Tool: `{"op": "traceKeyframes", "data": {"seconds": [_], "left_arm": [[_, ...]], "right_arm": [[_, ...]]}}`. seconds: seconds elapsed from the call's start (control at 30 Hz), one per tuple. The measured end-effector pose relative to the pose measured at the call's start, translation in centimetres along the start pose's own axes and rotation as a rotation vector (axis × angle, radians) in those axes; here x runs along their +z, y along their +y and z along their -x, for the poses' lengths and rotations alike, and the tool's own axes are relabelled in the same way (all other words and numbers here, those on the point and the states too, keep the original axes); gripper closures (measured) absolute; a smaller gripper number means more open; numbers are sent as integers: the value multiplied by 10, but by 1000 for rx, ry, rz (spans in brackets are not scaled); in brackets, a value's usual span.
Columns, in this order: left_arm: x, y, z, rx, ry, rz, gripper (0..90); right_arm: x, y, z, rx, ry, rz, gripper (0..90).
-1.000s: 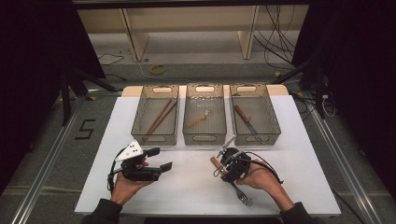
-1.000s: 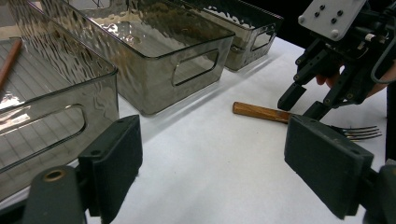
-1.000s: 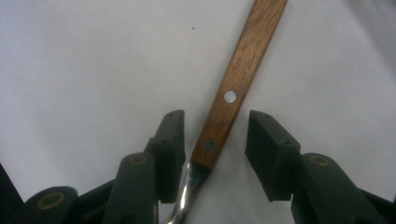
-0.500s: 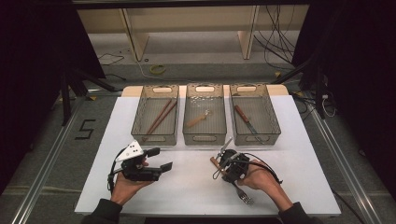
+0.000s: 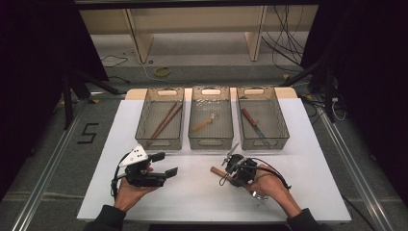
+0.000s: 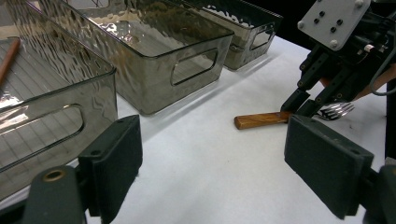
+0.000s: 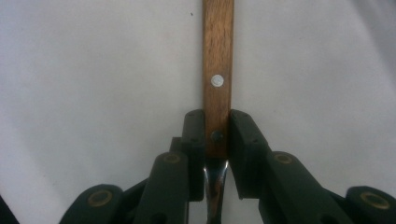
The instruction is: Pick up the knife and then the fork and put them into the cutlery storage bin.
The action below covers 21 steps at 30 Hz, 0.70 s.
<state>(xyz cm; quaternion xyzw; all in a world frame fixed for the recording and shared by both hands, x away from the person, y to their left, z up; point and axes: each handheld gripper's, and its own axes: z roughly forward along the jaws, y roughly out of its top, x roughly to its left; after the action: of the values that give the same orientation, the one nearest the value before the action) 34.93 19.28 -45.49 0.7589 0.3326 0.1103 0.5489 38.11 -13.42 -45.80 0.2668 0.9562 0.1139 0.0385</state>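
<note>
Wooden-handled fork (image 7: 217,79) clamped in right hand-held gripper (image 7: 217,135); left hand-held gripper (image 6: 210,158) jaws apart; floor mark (image 5: 88,133) reads "5".

"5" on the floor (image 5: 88,133)

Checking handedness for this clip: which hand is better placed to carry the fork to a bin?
Right. The right tool has just been closing and is shut on the fork by its wooden handle. The left tool is open, apart from the fork.

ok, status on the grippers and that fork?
Right gripper shut on fork handle, fork on table. Left gripper open, empty. Nothing in the way.
</note>
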Motion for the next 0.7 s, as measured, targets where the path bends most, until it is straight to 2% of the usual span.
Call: {"op": "traceKeyframes", "data": {"seconds": [0.17, 0.3, 0.7], "left_arm": [[0, 0, 0, -4, 0, 3, 187], [0, 0, -1, -3, 0, 2, 187], [0, 0, -1, -9, 0, 4, 187]], "right_arm": [[-1, -1, 1, -10, 19, 6, 779], [-5, -1, 2, -9, 26, 32, 782], [-24, -5, 10, 31, 23, 108, 784]]}}
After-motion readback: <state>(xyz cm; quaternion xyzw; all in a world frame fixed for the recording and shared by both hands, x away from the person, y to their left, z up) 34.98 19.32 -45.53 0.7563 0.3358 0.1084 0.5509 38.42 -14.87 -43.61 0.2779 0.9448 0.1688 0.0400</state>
